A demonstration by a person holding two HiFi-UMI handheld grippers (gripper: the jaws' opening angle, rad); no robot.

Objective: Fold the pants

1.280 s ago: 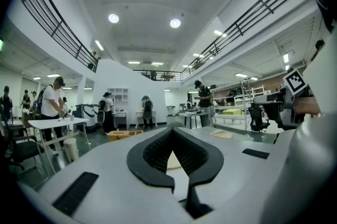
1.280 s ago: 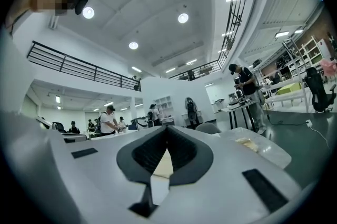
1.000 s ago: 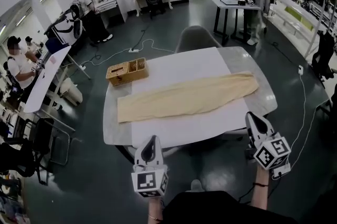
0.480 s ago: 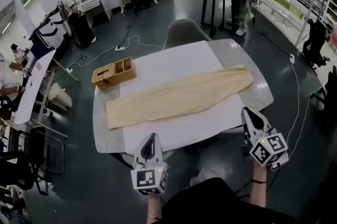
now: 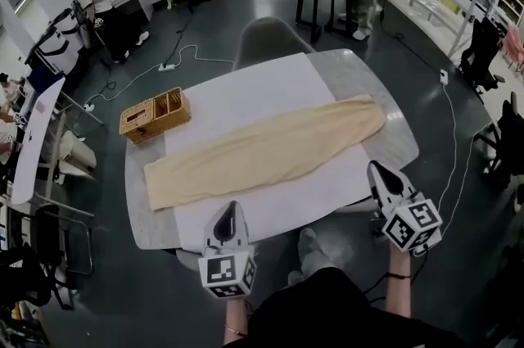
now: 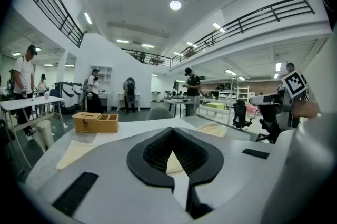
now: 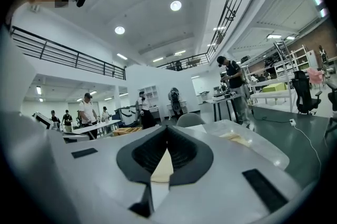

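Table (image 5: 372, 80) bears flat pants (image 5: 262, 150) — left gripper (image 5: 228, 214), right gripper (image 5: 377, 174) both closed

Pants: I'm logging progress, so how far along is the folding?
Done: the cream pants lie stretched out flat on the table. In hand: nothing; left gripper and right gripper hover shut and empty near the table's near edge. Left: all crosswise folds.

I am looking at pants (image 5: 262, 148) of soft, matt cloth. The table (image 5: 397, 137) is showing a smooth grey top with a slight sheen, under a matt white sheet (image 5: 246, 92). The basket (image 5: 152, 115) is looking woven and rough. The left gripper (image 5: 229, 213) and right gripper (image 5: 378, 172) are wearing smooth pale plastic, with ribbed matt black pads (image 6: 156, 152).
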